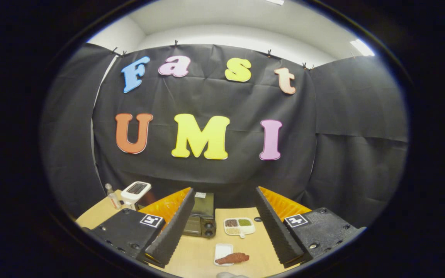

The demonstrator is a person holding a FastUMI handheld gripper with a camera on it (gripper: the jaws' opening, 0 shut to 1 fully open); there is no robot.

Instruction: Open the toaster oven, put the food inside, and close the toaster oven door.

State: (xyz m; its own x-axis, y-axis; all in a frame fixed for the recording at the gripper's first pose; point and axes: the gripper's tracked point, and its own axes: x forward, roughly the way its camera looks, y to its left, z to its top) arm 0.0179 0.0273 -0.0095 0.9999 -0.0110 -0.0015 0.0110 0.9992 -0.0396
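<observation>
1. Wooden table (203, 251) carries everything I need: the toaster oven (201, 220) sits ahead of my gripper (222, 241), partly hidden behind my left finger, with its door apparently closed.
2. My gripper hangs wide open above the table, holding nothing.
3. Between the fingers, near me, lies the reddish-brown food (233, 258) across a small white tray (222, 253), its long axis running left to right.
4. Farther on, right of the oven, is a divided dish (239, 226).
5. Beyond the left finger stand a white toaster (136, 192) and a small bottle (112, 196).
6. I judge the door comes first: the oven lies forward and left, so I must swing that way.
</observation>
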